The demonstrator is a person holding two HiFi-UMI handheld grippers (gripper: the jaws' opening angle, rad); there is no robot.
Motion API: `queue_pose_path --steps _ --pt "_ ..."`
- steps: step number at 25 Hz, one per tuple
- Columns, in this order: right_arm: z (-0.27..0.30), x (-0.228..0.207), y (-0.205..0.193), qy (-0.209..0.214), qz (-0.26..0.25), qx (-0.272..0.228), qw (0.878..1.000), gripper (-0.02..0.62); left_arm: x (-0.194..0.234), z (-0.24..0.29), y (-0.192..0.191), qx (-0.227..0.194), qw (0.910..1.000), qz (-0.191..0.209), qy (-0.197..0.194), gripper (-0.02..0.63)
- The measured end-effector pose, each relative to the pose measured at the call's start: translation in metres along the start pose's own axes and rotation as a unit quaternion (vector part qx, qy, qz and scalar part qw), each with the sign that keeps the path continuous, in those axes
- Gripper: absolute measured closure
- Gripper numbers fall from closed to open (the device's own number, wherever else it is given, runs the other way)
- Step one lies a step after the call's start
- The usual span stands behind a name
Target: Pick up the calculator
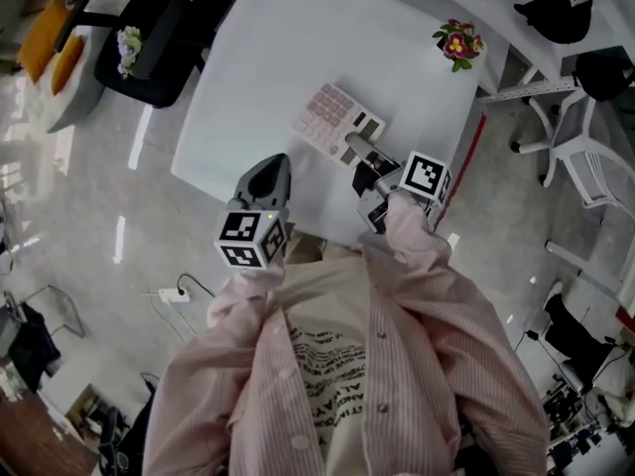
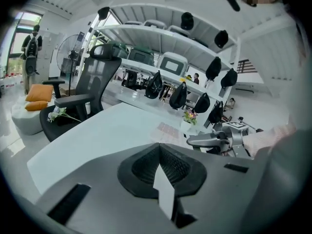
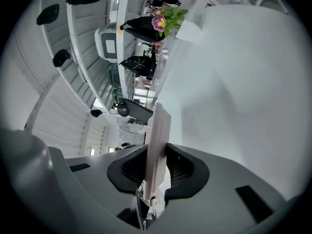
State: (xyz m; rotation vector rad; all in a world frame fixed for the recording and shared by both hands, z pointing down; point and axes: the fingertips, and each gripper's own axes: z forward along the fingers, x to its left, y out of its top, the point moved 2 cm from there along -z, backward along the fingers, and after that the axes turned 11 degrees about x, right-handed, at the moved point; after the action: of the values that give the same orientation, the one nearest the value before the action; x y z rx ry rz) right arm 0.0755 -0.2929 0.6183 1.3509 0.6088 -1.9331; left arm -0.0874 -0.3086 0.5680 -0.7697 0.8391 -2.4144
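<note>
The pink calculator [image 1: 332, 117] is over the white table [image 1: 268, 58], right of the middle. My right gripper [image 1: 359, 149] is shut on its near end. In the right gripper view the calculator [image 3: 158, 135] stands edge-on, pinched between the two dark pads of the right gripper [image 3: 156, 172]. Whether its far end touches the table I cannot tell. My left gripper [image 1: 273, 167] hovers over the table's near edge, left of the calculator, shut with nothing in it. The left gripper view shows the left gripper [image 2: 161, 172], the calculator [image 2: 168, 129] and the right gripper [image 2: 214, 139].
A small pot of flowers [image 1: 458, 44] stands at the table's far right corner. A black office chair [image 1: 149, 38] is off the table's left side, with orange cushions [image 1: 50, 43] beyond it. White chairs [image 1: 585, 157] and a second desk are to the right.
</note>
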Motion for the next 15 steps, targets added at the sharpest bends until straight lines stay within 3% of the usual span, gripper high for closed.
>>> queue_pose_path --steps 15 --pt "-0.039 0.072 -0.006 0.042 -0.026 -0.030 0.998 0.508 -0.024 -0.046 0.062 -0.087 0.9947 0.053 -0.015 0.606"
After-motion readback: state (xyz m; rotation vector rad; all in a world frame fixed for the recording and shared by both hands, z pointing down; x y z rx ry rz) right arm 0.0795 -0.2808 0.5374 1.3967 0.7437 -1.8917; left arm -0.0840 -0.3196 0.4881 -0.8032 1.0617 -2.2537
